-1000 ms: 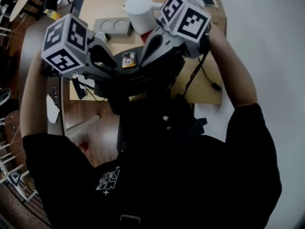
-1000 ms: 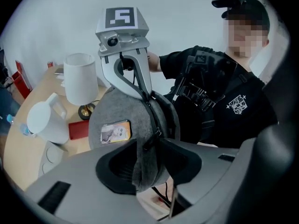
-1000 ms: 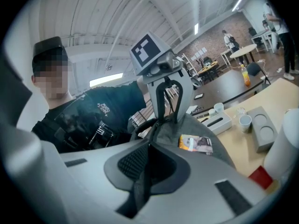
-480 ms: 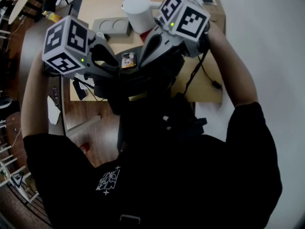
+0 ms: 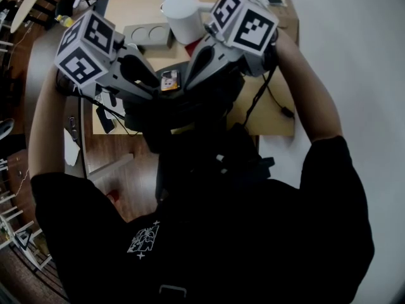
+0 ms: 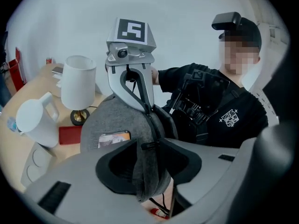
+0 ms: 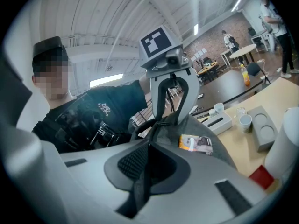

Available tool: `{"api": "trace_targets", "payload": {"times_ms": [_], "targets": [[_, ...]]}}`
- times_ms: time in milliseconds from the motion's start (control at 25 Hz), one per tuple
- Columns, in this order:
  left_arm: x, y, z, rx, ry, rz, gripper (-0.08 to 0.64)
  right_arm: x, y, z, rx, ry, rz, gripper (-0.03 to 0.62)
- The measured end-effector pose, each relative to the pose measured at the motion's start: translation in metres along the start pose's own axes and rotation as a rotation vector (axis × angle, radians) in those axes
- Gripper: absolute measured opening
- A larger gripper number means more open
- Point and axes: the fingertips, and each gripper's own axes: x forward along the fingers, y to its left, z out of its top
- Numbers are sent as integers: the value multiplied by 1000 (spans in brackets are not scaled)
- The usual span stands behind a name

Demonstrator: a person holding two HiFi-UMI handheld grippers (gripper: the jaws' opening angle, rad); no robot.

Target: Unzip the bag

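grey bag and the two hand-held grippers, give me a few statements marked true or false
1. The grey bag sits between the jaws of the left hand-held gripper. True.
2. The right hand-held gripper stands wide open. False: its jaws are pinched shut on the bag's zipper.
3. A white jug stands on the wooden table. True.
4. The bag lies flat on the table. False: both grippers hold it up in front of the person.

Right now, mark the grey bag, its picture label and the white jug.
grey bag (image 6: 110, 118): left gripper view, side panel.
picture label (image 6: 114, 139): left gripper view, middle.
white jug (image 6: 36, 122): left gripper view, body.
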Motion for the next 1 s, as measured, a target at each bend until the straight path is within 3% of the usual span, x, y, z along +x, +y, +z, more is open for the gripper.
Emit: {"api": "trace_targets", "payload": {"times_ms": [200,360,680,1000], "targets": [[10,2,-5,-24,41,-43,152,0,0,0,0,-1,2,12],[12,4,-7,-13,49,-32,152,0,0,-1,-2,1,4,14],[13,-2,-4,90,69,63,106,1,0,-1,-2,4,6,14],[3,-12,3,156,36,145,51,1,0,0,-3,3,4,12]]}}
